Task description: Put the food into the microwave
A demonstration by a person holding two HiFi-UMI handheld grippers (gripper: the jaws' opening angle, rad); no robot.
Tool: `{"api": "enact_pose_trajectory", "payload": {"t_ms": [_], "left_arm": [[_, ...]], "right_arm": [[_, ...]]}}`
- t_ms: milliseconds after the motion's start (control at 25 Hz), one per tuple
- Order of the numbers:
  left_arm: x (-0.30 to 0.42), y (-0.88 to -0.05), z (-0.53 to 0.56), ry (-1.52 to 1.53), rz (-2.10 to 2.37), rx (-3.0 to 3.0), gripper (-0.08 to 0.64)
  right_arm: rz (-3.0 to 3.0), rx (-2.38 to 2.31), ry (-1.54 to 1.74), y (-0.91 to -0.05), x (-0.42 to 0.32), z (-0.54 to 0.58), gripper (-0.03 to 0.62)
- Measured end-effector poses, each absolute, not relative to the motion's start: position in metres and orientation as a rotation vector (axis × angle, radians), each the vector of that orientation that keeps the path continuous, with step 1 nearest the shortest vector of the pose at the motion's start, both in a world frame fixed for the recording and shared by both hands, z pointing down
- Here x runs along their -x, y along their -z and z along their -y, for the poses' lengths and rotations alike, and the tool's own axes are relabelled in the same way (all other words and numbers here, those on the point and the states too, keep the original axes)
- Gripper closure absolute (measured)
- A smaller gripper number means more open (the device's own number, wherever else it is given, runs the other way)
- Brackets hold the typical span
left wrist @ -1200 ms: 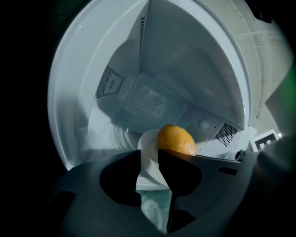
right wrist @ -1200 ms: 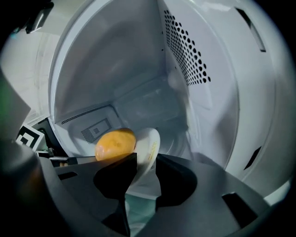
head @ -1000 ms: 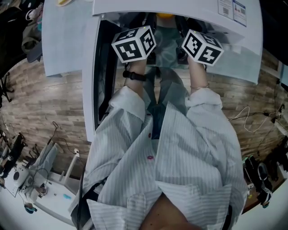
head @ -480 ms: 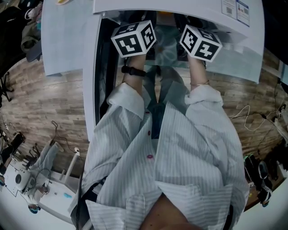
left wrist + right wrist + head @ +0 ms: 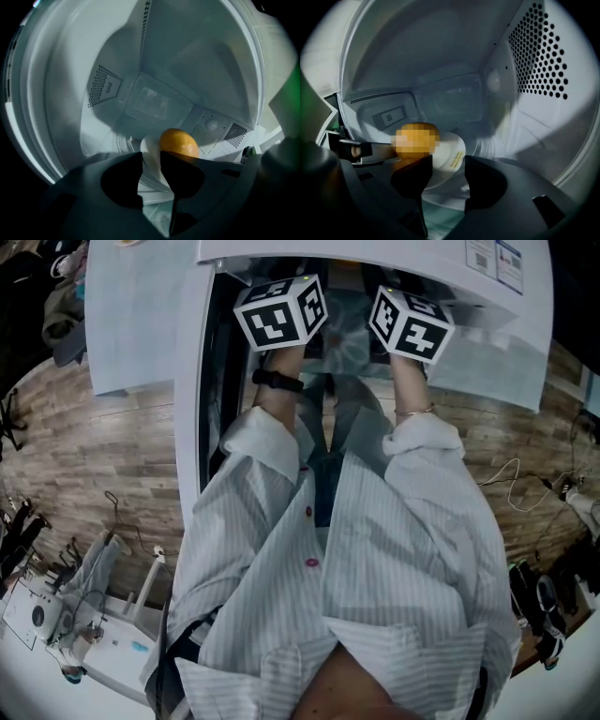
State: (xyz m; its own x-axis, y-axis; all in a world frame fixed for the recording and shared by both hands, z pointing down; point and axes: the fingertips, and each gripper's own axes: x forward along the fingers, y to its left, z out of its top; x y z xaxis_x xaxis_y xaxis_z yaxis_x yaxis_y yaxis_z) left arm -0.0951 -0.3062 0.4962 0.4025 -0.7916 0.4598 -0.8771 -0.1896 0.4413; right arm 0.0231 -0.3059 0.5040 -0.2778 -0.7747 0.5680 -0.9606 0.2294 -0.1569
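Both grippers reach into the open microwave (image 5: pixel 375 253); in the head view only their marker cubes show at its mouth. A round orange-yellow food (image 5: pixel 178 144) lies on a white plate (image 5: pixel 148 154) inside the white cavity. My left gripper (image 5: pixel 151 161) is shut on the plate's near rim, which fills the narrow gap between its jaws. My right gripper (image 5: pixel 447 171) has just been opening its jaws. They now stand apart around the plate (image 5: pixel 451 157) rim without pressing it, with the food (image 5: pixel 417 138) just left of them.
The microwave door (image 5: pixel 192 381) hangs open at the left of the opening. Perforated vents (image 5: pixel 539 56) cover the cavity's right wall, and the back wall stands close behind the plate. A wooden floor (image 5: pixel 84 456) with cables and gear surrounds the person.
In the head view both marker cubes sit slightly farther into the microwave mouth than a second ago. The right cube has rolled a little.
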Motion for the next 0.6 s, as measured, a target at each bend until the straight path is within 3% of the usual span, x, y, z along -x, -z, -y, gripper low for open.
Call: {"api": "enact_pose_trajectory", "payload": {"t_ms": [600], "left_arm": [[0.0963,-0.4886,0.3018,-0.136,1.429,-2.023,0.449]], "right_arm": [[2.149,-1.633,-0.701,-0.4972,-0.0286,0.2994,0.35]]}}
